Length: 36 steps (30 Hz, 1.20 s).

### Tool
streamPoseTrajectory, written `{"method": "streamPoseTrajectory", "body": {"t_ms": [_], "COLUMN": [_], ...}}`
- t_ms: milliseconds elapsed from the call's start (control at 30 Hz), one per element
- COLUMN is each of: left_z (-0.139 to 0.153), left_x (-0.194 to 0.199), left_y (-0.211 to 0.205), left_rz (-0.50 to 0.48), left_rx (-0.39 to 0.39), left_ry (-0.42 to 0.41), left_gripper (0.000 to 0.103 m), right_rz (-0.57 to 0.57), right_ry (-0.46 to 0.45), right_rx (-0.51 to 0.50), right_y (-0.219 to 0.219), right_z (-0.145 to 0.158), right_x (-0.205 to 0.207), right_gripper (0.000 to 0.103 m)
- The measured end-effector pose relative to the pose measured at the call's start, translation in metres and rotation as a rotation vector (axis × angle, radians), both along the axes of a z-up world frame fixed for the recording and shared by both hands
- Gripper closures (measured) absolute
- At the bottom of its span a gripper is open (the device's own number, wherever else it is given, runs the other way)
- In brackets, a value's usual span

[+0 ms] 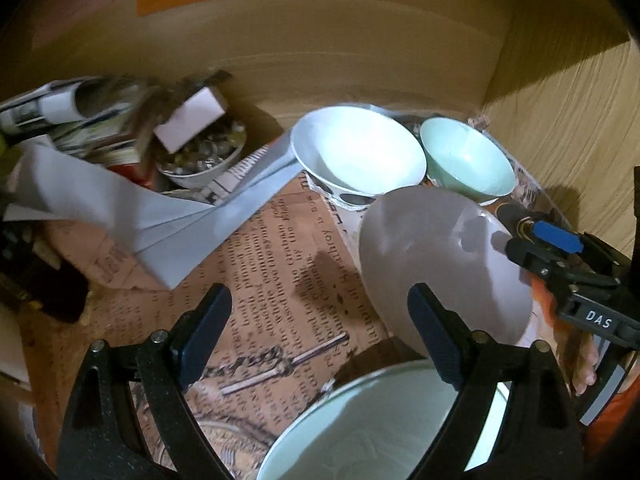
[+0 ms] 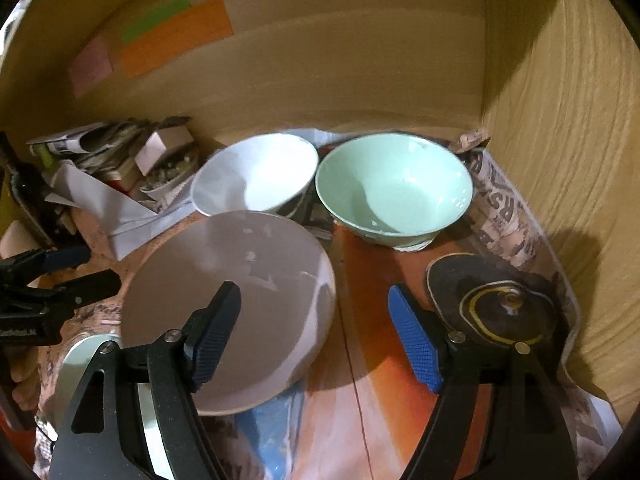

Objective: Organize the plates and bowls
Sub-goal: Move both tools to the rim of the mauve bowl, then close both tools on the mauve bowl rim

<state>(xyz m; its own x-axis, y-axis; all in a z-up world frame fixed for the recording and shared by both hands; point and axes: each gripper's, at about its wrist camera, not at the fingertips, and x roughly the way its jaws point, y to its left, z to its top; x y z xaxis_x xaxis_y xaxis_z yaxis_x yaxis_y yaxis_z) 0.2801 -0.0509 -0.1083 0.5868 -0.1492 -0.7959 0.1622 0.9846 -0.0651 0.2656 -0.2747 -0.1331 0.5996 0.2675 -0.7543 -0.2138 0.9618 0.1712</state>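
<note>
Inside a wooden cabinet, a white bowl [image 1: 358, 154] [image 2: 256, 178] and a mint green bowl [image 1: 466, 158] [image 2: 394, 186] stand side by side at the back. A pale grey bowl [image 1: 440, 264] [image 2: 236, 276] sits tilted in front of them on newspaper. Another pale bowl [image 1: 372, 424] [image 2: 84, 364] lies nearest the front. My left gripper [image 1: 320, 332] is open above the newspaper, its right finger over the grey bowl's rim. My right gripper [image 2: 314, 332] is open and empty, its left finger over the grey bowl; it also shows in the left wrist view [image 1: 536, 240].
Newspaper [image 1: 260, 264] lines the shelf floor. Rolled papers, a small box and a bowl of small items [image 1: 200, 156] crowd the back left. The cabinet's side wall [image 2: 560, 160] is close on the right. A dark round picture [image 2: 496, 304] lies on the paper at right.
</note>
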Motion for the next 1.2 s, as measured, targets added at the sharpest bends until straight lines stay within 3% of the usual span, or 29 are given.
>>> {"method": "streamPoseTrajectory", "body": {"t_ms": [100, 233, 567, 733, 1200], "left_z": [-0.005, -0.013, -0.024, -0.024, -0.024], "left_x": [0.007, 0.012, 0.016, 0.013, 0.010], "left_y": [-0.007, -0.014, -0.025, -0.028, -0.036], "left_rz": [-0.018, -0.047, -0.102, -0.137, -0.139], "left_rx": [0.013, 0.018, -0.009, -0.045, -0.004], "left_ry": [0.023, 0.055, 0.091, 0.100, 0.085], "left_gripper": [0.013, 0.034, 0.063, 0.080, 0.084], "right_rz": [0.001, 0.017, 0.035, 0.042, 0.025], "right_ry": [0.026, 0.060, 0.102, 0.102, 0.081], "right_rx": [0.008, 0.010, 0.035, 0.049, 0.059], "right_y": [-0.001, 0.000, 0.004, 0.005, 0.003], "right_z": [-0.007, -0.014, -0.023, -0.023, -0.020], "right_x": [0.006, 0.011, 0.015, 0.014, 0.011], "right_gripper": [0.033, 0.050, 0.078, 0.087, 0.089]}}
